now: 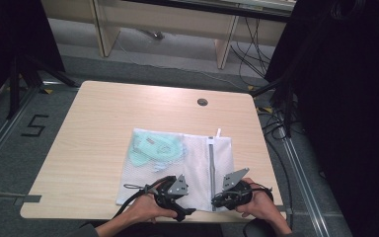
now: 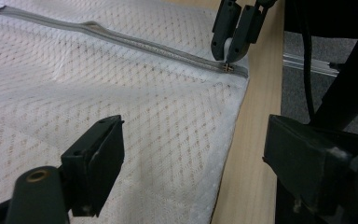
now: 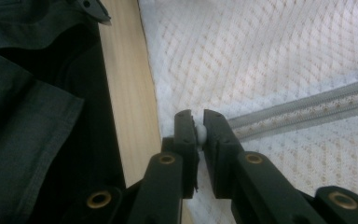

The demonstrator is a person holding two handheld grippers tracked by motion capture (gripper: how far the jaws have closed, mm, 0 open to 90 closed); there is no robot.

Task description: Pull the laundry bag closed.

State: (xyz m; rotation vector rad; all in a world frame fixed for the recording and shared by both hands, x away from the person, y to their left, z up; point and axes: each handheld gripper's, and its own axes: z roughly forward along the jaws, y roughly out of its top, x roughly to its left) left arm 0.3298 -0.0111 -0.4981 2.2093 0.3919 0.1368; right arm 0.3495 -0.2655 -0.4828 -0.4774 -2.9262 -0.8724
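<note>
1. High view: a white mesh laundry bag (image 1: 177, 168) lay flat on a wooden table (image 1: 98, 128), with a pale green garment (image 1: 155, 148) inside its far left part. A grey zipper (image 1: 211, 168) ran along the bag's right side. The left gripper (image 1: 173, 191) rested on the bag's near edge; the right gripper (image 1: 227, 193) sat at the zipper's near end
2. Left gripper view: its two black jaws stood wide apart over the mesh with nothing between them. Farther off, the right gripper (image 2: 230, 44) pinched a small white zipper pull (image 2: 227, 49) at the bag's corner
3. Right gripper view: the right gripper (image 3: 200, 128) was closed tight on the white pull (image 3: 200, 132), beside the table edge
4. Judged step: the pull was gripped, ready to open the zipper. The next move likely called for the left gripper to pin the mesh while the right drew the pull along the zipper
</note>
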